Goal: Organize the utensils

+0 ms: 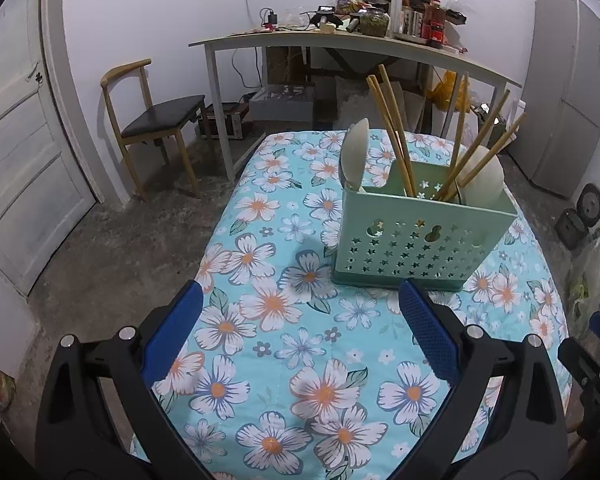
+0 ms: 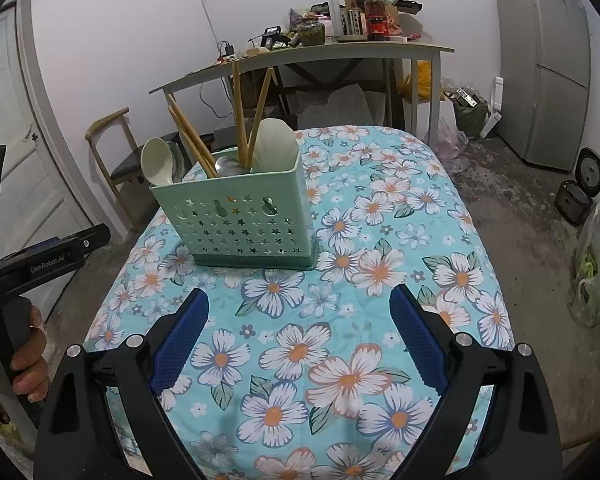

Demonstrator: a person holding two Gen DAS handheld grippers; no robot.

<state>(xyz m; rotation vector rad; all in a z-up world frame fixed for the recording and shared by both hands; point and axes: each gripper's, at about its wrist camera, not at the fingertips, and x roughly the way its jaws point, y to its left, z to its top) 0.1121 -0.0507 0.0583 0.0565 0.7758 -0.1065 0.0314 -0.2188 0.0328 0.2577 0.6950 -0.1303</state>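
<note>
1. Left gripper first: my blue pads are spread wide with nothing between them, hovering over the flowered tablecloth with the caddy ahead and to the right.
2. Moving right, there's the mint-green utensil caddy, standing upright on the cloth. Thin plastic, rectangular, its front wall punched with stars and gourd-shaped holes, on a darker green base.
3. Inside it, bamboo chopsticks fan out at loose angles; a pale ceramic-looking soup spoon stands bowl-up at the left end, and a bigger pale rounded scoop leans at the right end.
4. Right gripper: fingers parted just as wide, holding nothing, caddy ahead and slightly left. My left hand shows at the frame edge, wrapped round the other tool's handle.
5. No loose utensils on the cloth that I can see, so I judge the sorting nearly finished, or a re-sort inside the caddy is next.
6. Risks: that caddy looks light and top-heavy with long sticks; a knock on a chopstick could lever it over. The quilted cloth is soft and could slide or bunch. Smooth, round sticks may roll or slip from a pinch, and the glossy spoon could twist out.
</note>
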